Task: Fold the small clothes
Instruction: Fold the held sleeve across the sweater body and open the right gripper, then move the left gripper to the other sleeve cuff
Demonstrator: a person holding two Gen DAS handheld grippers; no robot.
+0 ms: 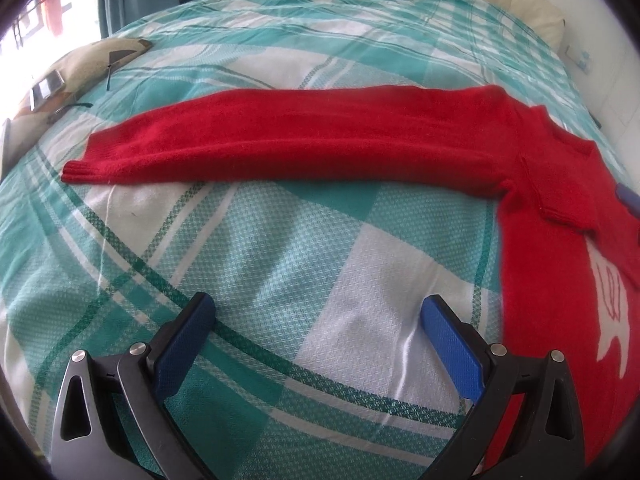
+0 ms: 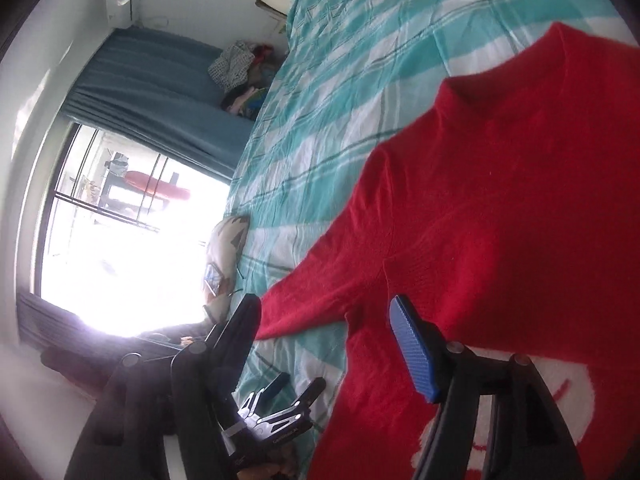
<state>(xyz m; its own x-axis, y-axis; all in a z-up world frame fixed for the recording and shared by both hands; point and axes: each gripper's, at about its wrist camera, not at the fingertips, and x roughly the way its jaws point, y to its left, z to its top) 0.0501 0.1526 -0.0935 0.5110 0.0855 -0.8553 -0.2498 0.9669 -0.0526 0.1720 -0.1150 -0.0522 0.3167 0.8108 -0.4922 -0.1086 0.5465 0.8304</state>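
Left tongs: open, nothing between the two blue pads, held over a bare stretch of the checked bedspread and angled down at it. They touch no cloth; the body of the red sweater lies just beside the right-hand pad.

Right tongs: open, with no cloth pinched. One blue pad stands over the sweater where the sleeve meets the body; the other finger is dark against the light, beside the sleeve. Whether either finger touches the knit cannot be told. In this view the left tongs show low down, over the bedspread beside the sweater's side edge.

Sweater: spread flat on the bed. One sleeve lies stretched out straight across the bedspread, its ribbed cuff toward the bed edge nearest the window. The collar points toward the far end of the bed. A second ribbed cuff lies folded onto the chest. A white motif with red lines marks the front.

Surroundings: a patterned cushion at the window-side edge of the bed, a phone lying on it. A cream pillow at the far corner. A blue curtain hangs beside the window, with a heap of clothes next to it.
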